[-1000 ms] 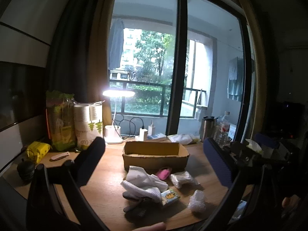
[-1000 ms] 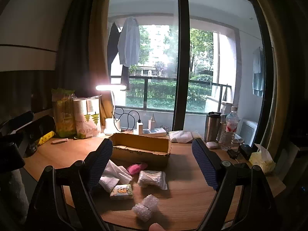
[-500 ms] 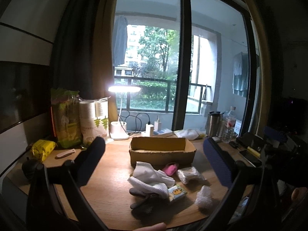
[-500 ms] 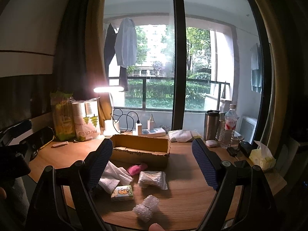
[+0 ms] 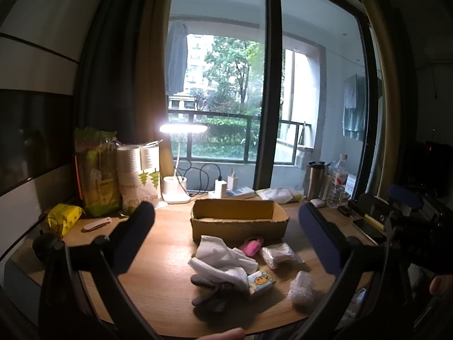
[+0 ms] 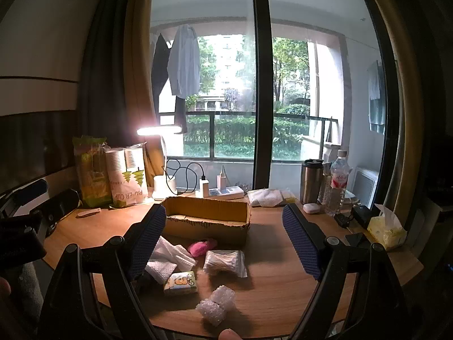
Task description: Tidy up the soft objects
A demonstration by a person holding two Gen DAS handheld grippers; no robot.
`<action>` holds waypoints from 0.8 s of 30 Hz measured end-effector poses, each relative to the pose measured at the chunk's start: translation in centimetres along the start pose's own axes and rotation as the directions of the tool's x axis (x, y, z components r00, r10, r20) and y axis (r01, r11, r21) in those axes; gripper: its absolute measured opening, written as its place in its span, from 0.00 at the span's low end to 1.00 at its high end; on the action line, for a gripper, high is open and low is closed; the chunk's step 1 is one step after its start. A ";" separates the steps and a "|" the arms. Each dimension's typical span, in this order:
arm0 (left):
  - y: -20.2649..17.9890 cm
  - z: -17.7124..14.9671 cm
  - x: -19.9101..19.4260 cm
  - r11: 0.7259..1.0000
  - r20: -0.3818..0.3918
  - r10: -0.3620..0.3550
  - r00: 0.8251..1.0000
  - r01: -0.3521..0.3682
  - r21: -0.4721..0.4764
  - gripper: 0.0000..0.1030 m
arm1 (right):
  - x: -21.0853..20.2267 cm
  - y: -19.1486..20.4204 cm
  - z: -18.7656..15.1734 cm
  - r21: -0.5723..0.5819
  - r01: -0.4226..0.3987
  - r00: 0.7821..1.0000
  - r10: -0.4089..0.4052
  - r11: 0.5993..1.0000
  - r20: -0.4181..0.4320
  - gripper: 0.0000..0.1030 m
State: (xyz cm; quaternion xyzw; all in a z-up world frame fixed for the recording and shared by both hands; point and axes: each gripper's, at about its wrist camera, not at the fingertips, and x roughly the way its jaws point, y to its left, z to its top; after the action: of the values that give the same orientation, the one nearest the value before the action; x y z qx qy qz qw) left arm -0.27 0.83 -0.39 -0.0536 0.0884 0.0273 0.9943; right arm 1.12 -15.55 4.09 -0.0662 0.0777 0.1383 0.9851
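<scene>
An open cardboard box (image 5: 239, 221) (image 6: 206, 221) stands mid-table. In front of it lie a white cloth (image 5: 223, 260) (image 6: 170, 257), a dark glove (image 5: 211, 290), a pink soft item (image 5: 251, 246) (image 6: 201, 246), a clear bag of white stuff (image 5: 279, 255) (image 6: 223, 262), a small tissue pack with a cartoon (image 5: 260, 280) (image 6: 181, 282) and a bubble-wrap roll (image 5: 301, 287) (image 6: 216, 304). My left gripper (image 5: 226, 232) is open and empty, above the near table edge. My right gripper (image 6: 223, 235) is open and empty, likewise held back from the pile.
A lit desk lamp (image 5: 181, 170), paper-cup sleeves (image 5: 138, 178), a green bag (image 5: 96, 170) and a yellow packet (image 5: 63, 218) stand at back left. A steel flask (image 6: 311, 181), water bottle (image 6: 338, 182), tissue box (image 6: 386, 226) and phone (image 6: 358, 238) sit right. A power strip (image 6: 226, 192) lies behind the box.
Both views have shifted slightly, with the left gripper panning right so the box sits more central. Both grippers stay open. No object on the table has moved.
</scene>
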 end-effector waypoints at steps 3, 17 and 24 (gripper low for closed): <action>0.0 0.0 0.0 1.000 0.000 0.000 1.000 0.000 0.000 0.99 | 0.0 0.0 0.0 -0.001 -0.002 1.000 0.002 1.000 -0.003 0.84; 0.1 0.0 0.0 1.000 0.000 -0.001 1.000 0.001 -0.001 0.99 | 0.1 0.1 0.0 -0.002 -0.002 1.000 0.002 1.000 -0.008 0.84; 0.1 0.1 0.0 1.000 -0.001 -0.001 1.000 0.001 -0.001 0.99 | 0.1 0.2 -0.1 0.001 -0.004 1.000 0.004 1.000 -0.011 0.84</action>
State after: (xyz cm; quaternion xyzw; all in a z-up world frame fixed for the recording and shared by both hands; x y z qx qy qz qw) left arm -0.25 0.96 -0.33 -0.0544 0.0886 0.0266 0.9942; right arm 1.16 -15.37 3.92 -0.0665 0.0832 0.1397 0.9844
